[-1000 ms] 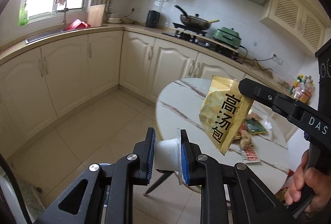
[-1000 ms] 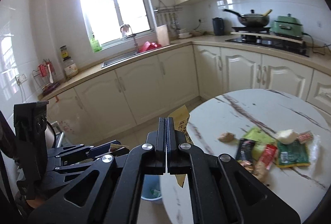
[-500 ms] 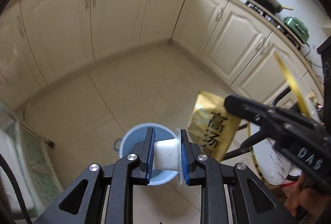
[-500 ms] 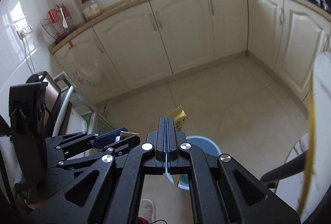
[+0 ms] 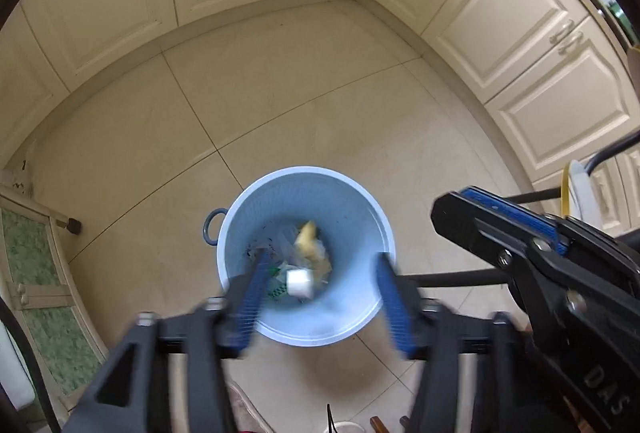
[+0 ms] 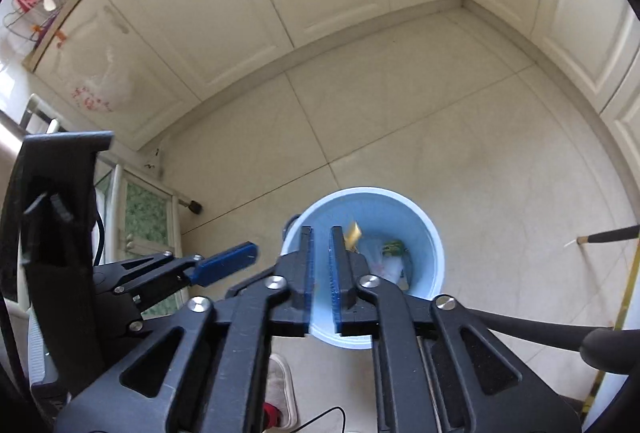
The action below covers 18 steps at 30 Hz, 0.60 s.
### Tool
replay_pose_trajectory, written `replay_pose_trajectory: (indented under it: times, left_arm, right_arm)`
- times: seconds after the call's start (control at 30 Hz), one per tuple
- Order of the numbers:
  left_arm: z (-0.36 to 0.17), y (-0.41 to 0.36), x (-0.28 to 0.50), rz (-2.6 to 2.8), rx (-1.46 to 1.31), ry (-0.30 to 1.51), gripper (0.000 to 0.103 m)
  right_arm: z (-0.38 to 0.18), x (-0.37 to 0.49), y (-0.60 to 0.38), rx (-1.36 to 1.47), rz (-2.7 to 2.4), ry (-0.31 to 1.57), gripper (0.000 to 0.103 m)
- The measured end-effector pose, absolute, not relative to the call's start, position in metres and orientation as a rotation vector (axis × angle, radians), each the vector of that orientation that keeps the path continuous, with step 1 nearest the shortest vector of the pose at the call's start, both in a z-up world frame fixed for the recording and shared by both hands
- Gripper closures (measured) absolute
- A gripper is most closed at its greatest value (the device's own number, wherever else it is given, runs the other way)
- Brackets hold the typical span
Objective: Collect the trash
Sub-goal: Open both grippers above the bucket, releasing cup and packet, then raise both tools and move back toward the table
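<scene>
Both grippers hang over the blue bin (image 5: 308, 257) on the tile floor, pointing steeply down into it. Left gripper (image 5: 320, 285): jaws opening, already wide w/ nothing between the pads; the small white cup (image 5: 299, 283) is loose below them, inside the bin among the other scraps. Right gripper (image 6: 320, 273): jaws opening too, only a narrow gap so far, nothing pinched. The yellow packet (image 6: 353, 233) shows just beyond its tips, blurred, over the bin's mouth; can't tell if it's fully clear of the pads.

Risks, as I judge: packet is light and flat, so it could catch on a pad or drift onto the near rim and land on the floor. The black chair leg (image 6: 520, 325) sits close on the right; a hasty pull-back could knock it or tip the bin.
</scene>
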<state>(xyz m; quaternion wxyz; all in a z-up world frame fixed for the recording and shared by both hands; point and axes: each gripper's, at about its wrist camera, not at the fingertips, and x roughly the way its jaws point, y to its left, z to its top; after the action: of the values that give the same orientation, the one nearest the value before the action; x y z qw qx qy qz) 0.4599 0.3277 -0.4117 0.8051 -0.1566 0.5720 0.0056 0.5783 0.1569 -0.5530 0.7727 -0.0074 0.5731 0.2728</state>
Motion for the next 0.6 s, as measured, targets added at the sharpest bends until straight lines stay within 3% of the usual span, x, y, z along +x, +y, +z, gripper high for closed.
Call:
replay_pose_trajectory:
  times: [0.1, 0.2, 0.3, 0.43, 0.6]
  left_arm:
    - [-0.402, 0.341, 0.45, 0.056, -0.345, 1.204, 0.045]
    - [-0.378, 0.341, 0.432, 0.116, -0.327, 1.156, 0.045]
    - [-0.341, 0.336, 0.411, 0.172, -0.286, 1.081, 0.045]
    - [-0.28, 0.327, 0.383, 0.219, -0.247, 0.963, 0.045]
    - [-0.196, 0.293, 0.335, 0.23, -0.196, 0.777, 0.029]
  right_arm:
    - [-0.545, 0.575, 0.152, -0.04, 0.569, 1.221, 0.072]
    - [-0.521, 0.565, 0.155, -0.082, 0.541, 1.181, 0.069]
    - [-0.485, 0.552, 0.152, -0.106, 0.52, 1.123, 0.055]
    - [-0.431, 0.527, 0.14, -0.107, 0.501, 1.038, 0.051]
    - [-0.344, 0.476, 0.111, -0.112, 0.474, 0.882, 0.037]
